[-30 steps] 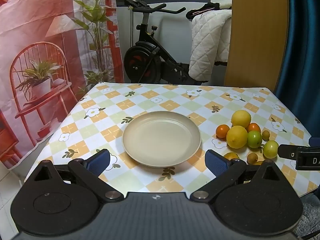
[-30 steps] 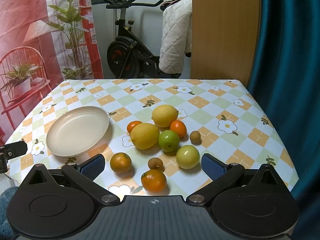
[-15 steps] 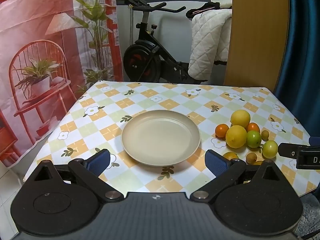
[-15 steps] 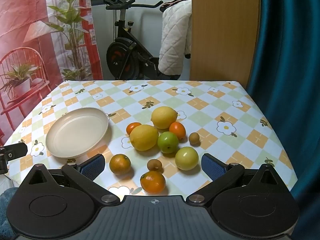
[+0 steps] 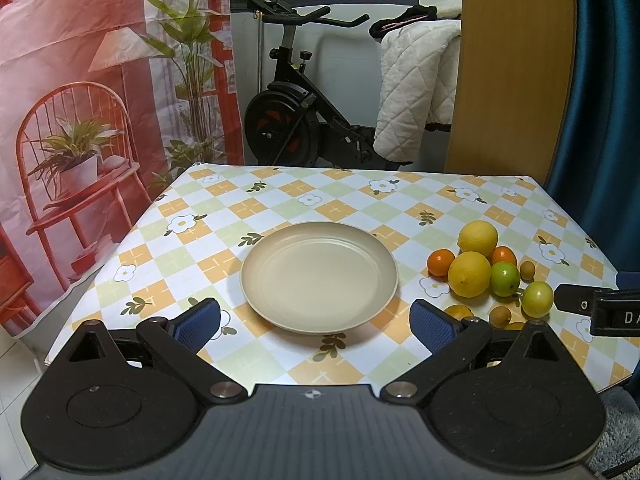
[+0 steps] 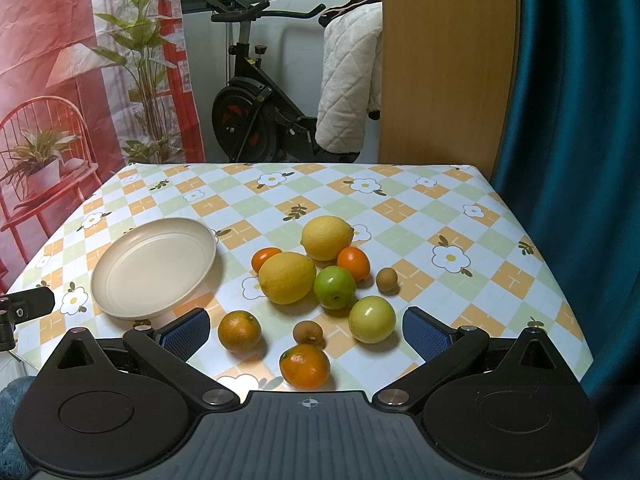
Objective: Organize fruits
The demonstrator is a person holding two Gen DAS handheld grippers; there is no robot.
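figure: start of the sort, both wrist views. the left gripper (image 5: 314,322) hangs low at the near edge of the table (image 5: 280,200), fingers spread wide and empty, with the beige plate (image 5: 280,304) straight ahead at 12 o'clock. the right gripper (image 6: 306,328) is likewise fully spread and holds nothing; the fruit lies loose on the cloth ahead of it, with no piece on the plate, which sits at its 10 o'clock. nearest, between the pads, is a mandarin (image 6: 305,365); a small brown fruit (image 6: 307,333) lies just beyond it, with a dull orange (image 6: 239,330) at 11 o'clock and a pale green fruit (image 6: 372,319) at 1 o'clock. the front lemon (image 6: 287,277) touches a green fruit (image 6: 334,287).

likely risks: round fruit probably rolls if a pad nudges it; a wide close may trap two close-lying pieces; a nudged piece at this near edge could leave the table.
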